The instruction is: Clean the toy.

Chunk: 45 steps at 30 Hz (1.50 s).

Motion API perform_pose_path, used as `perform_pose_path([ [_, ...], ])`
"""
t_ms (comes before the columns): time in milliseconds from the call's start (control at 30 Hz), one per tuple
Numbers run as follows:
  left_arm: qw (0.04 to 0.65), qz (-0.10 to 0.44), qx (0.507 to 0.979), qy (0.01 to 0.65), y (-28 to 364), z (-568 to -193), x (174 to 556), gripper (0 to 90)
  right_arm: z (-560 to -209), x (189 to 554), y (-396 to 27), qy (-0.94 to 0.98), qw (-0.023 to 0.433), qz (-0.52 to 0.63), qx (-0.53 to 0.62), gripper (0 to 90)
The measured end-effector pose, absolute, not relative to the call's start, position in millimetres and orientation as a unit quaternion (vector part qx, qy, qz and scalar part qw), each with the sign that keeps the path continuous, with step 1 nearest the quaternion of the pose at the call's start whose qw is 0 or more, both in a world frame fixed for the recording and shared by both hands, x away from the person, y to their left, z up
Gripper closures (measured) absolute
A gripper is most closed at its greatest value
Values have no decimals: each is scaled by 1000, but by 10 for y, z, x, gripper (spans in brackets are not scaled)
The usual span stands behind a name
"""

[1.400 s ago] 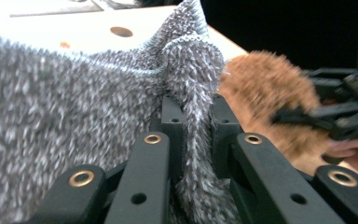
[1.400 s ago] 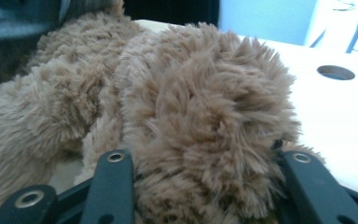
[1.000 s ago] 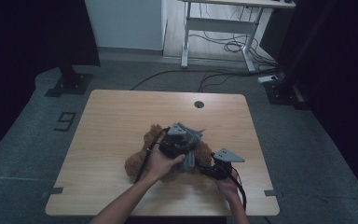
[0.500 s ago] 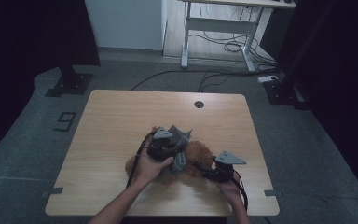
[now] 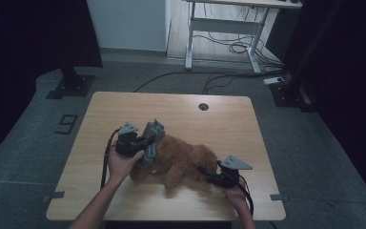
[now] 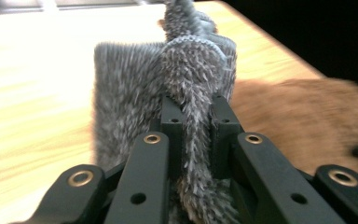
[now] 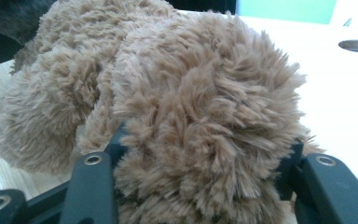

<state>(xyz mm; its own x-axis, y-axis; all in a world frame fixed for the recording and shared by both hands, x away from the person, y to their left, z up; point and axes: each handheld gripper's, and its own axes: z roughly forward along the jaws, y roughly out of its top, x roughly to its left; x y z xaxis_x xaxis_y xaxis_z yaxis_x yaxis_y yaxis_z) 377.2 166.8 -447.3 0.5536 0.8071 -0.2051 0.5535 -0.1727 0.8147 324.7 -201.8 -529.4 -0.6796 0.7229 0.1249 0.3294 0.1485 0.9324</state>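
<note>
Plush toy [image 5: 183,160] lies lengthwise across the table [image 5: 219,119], left to right.

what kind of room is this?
Probably a lab or recording workspace: a lone wooden table on grey carpet, black stands beside it, and cables under a height-adjustable desk behind.

Table [image 5: 209,119]: light wood top with rounded corners.
Grommet hole [image 5: 203,106]: round and dark, near the table's far edge.
Floor [image 5: 314,143]: grey carpet around the table.
Floor marking [image 5: 66,124]: dark shape left of the table.
Desk frame [image 5: 224,28]: white legs beyond the table.
Cables [image 5: 228,47]: loose under that frame.
Stand base [image 5: 71,86]: black, at far left.
</note>
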Motion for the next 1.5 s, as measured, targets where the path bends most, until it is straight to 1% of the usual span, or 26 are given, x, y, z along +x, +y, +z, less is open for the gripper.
perform_pose_path([
  [33, 448, 135, 755, 460, 1719, -4528, 3794, 799, -5298, 3245, -2025, 736, 178, 546, 359, 435],
  [167, 436, 72, 764, 469, 1796, -4870, 3849, 799, -5312, 3240, -2060, 739, 174, 545, 355, 435],
  [267, 442, 63, 757, 477, 1806, -4972, 3854, 799, -5315, 3236, -2062, 738, 174, 546, 356, 435],
  [367, 415, 84, 766, 483, 1844, -4938, 3868, 799, -5313, 3235, -2063, 739, 173, 545, 356, 435],
  [433, 411, 92, 766, 486, 1873, -4913, 3864, 799, -5314, 3234, -2069, 739, 173, 545, 356, 435],
  [500, 425, 104, 759, 483, 1945, -4763, 3826, 799, -5317, 3237, -2078, 740, 172, 545, 355, 434],
  [600, 455, 108, 753, 462, 1890, -4534, 3766, 799, -5312, 3245, -2077, 740, 171, 544, 356, 433],
  [700, 479, 105, 759, 429, 1695, -4297, 3702, 798, -5310, 3251, -2074, 739, 171, 544, 358, 432],
  [800, 489, 108, 771, 394, 1409, -4121, 3633, 797, -5311, 3250, -2073, 738, 171, 544, 360, 431],
  [967, 489, 100, 794, 347, 859, -3997, 3573, 797, -5310, 3254, -2078, 738, 167, 544, 362, 430],
  [1167, 471, 76, 824, 306, 164, -4121, 3551, 797, -5312, 3253, -2078, 737, 166, 546, 363, 429],
  [1300, 445, 69, 844, 292, -182, -4290, 3560, 796, -5311, 3247, -2074, 738, 170, 544, 362, 427],
  [1367, 425, 79, 854, 289, -265, -4389, 3576, 795, -5311, 3243, -2071, 738, 170, 544, 362, 426],
  [1433, 429, 70, 850, 298, -247, -4448, 3592, 795, -5313, 3244, -2076, 740, 171, 541, 362, 424],
  [1500, 431, 74, 847, 302, -186, -4450, 3591, 796, -5320, 3244, -2076, 739, 169, 541, 363, 424],
])
